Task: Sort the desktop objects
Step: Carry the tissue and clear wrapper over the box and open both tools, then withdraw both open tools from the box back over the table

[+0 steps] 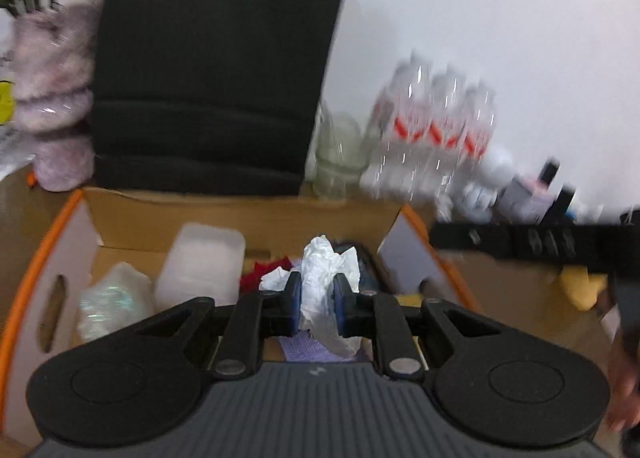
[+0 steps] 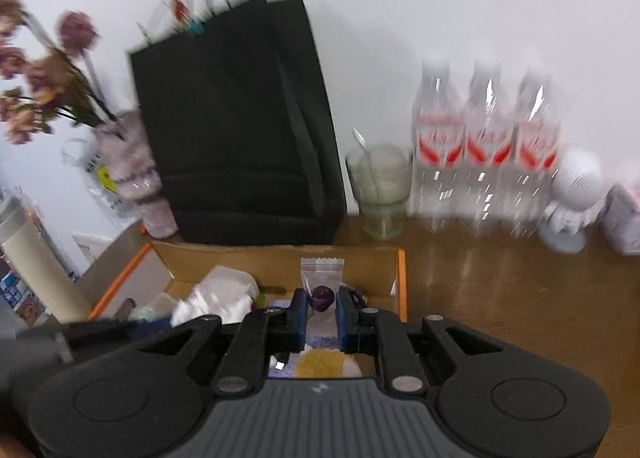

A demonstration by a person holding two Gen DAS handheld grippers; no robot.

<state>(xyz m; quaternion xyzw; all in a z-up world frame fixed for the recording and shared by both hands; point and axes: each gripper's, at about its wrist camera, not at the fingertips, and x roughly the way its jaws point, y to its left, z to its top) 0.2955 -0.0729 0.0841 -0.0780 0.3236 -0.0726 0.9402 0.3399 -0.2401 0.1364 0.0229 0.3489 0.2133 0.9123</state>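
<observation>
Crumpled white tissue (image 1: pixel 326 290) pinched between the nearly closed blue pads of the left gripper (image 1: pixel 317 300), held above the open, orange-edged cardboard box (image 1: pixel 240 213), seemingly so it can drop in with the other discards; clear plastic sachet with a dark purple sweet (image 2: pixel 322 290) clamped likewise in the narrowly set right gripper (image 2: pixel 322 312), over the same box (image 2: pixel 360 254); box sits on the brown wooden desk (image 2: pixel 500 290), against a tall black paper bag (image 2: pixel 236 129); three clear water bottles with red labels (image 2: pixel 486 145) stand beside it, untouched.
</observation>
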